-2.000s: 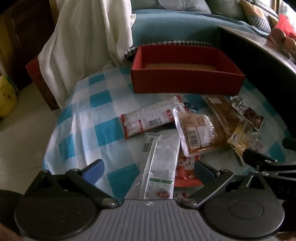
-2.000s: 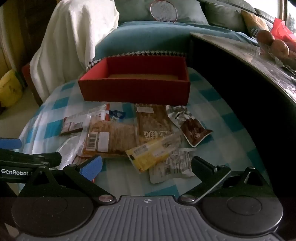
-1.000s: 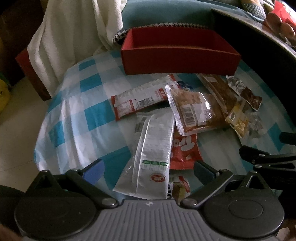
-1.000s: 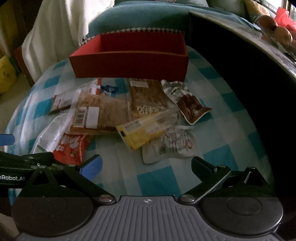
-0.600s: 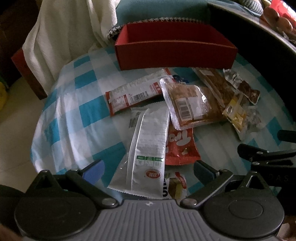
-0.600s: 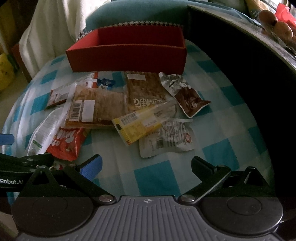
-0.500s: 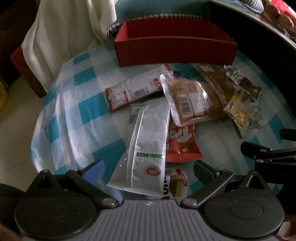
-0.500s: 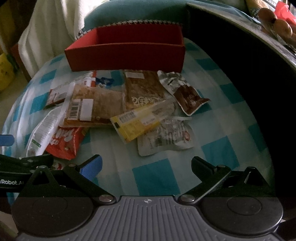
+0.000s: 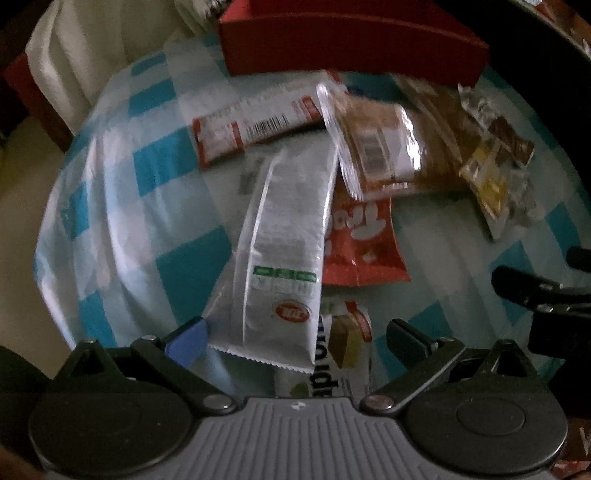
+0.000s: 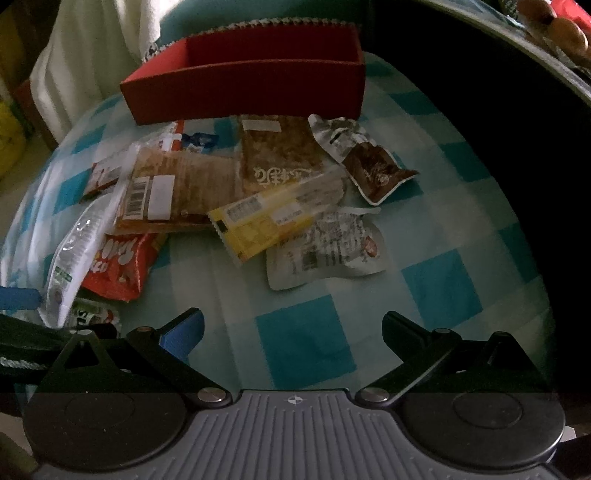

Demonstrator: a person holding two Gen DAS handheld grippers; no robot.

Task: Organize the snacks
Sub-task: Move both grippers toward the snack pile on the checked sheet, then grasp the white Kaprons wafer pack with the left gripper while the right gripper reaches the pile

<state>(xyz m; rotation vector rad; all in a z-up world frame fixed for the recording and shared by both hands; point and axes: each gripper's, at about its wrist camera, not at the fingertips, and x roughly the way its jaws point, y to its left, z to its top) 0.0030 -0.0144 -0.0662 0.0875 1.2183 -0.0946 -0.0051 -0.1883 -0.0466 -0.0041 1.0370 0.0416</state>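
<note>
Several snack packets lie in a loose pile on a blue-and-white checked cloth [image 9: 122, 206]. A long silver packet [image 9: 284, 254] lies nearest my left gripper [image 9: 295, 338], which is open just short of its serrated end. Beside it are a red packet [image 9: 364, 243], a red-and-white bar [image 9: 255, 123] and a clear packet of brown cake [image 9: 373, 147]. My right gripper [image 10: 291, 328] is open above bare cloth, short of a yellow packet [image 10: 266, 218] and a white printed pouch [image 10: 325, 251]. An empty red box [image 10: 251, 88] stands behind the pile.
A dark curved table edge [image 10: 517, 110] rises along the right, with fruit [image 10: 554, 26] on it. A white cloth [image 9: 85, 66] hangs at the back left. The checked cloth [image 10: 436, 280] drops off at its left and near edges. A brown pouch [image 10: 373, 170] lies at the pile's right.
Both grippers have risen and tilted down over the pile, so the red box sits higher in view. More of the near packets shows below the left gripper. Nothing has been grasped.
</note>
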